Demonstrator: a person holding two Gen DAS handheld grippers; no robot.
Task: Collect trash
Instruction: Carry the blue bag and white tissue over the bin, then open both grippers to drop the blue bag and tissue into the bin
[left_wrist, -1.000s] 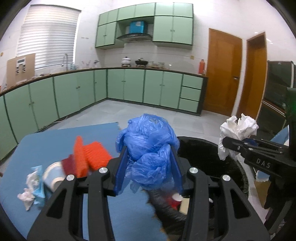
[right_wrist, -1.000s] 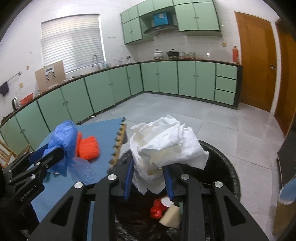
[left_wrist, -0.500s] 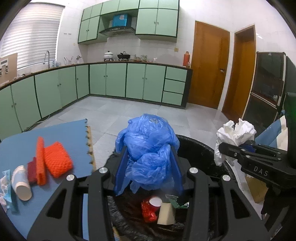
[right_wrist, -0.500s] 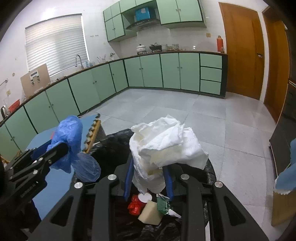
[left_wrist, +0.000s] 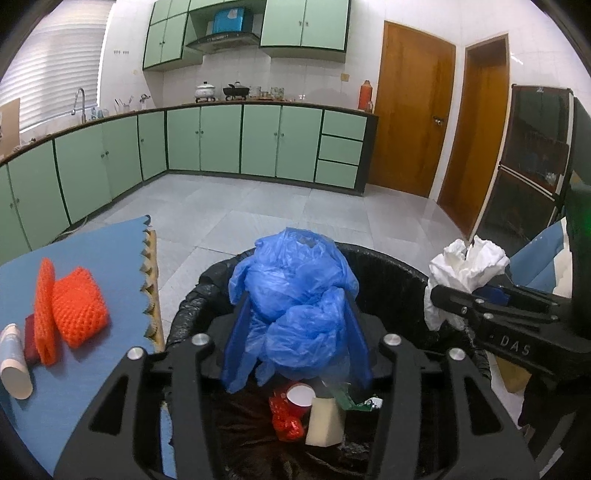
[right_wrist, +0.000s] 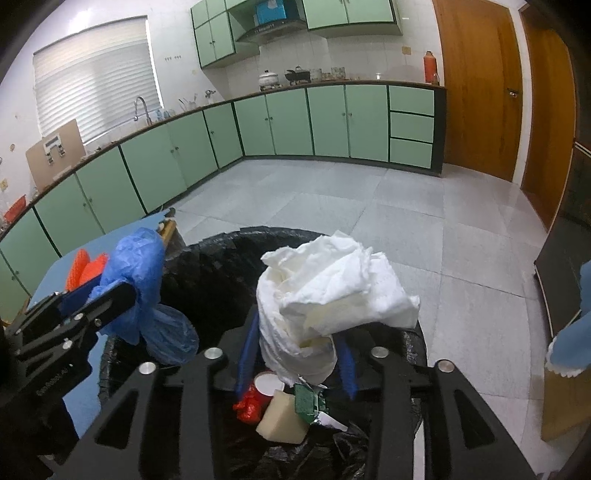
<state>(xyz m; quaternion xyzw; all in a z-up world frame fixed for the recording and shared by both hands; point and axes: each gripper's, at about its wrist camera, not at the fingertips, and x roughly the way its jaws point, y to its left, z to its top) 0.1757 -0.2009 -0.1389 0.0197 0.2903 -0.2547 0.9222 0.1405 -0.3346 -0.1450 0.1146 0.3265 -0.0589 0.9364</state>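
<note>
Both jaws are opening over the bin (left_wrist: 388, 266): left gripper (left_wrist: 295, 343) releasing the blue plastic bag (left_wrist: 295, 295), right gripper (right_wrist: 295, 354) releasing the crumpled tissue (right_wrist: 325, 291). Clinging plastic could snag on a pad, or the tissue drift past the rim at three o'clock.

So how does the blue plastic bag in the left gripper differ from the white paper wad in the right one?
The blue plastic bag is glossy, translucent film; the white paper wad is matte, opaque and creased. The bag fills the gap between the left gripper fingers, with a loose lobe hanging below; the wad bulges wide above the right gripper. Both are crumpled and sit over the black-lined bin, between jaws that are opening.
</note>
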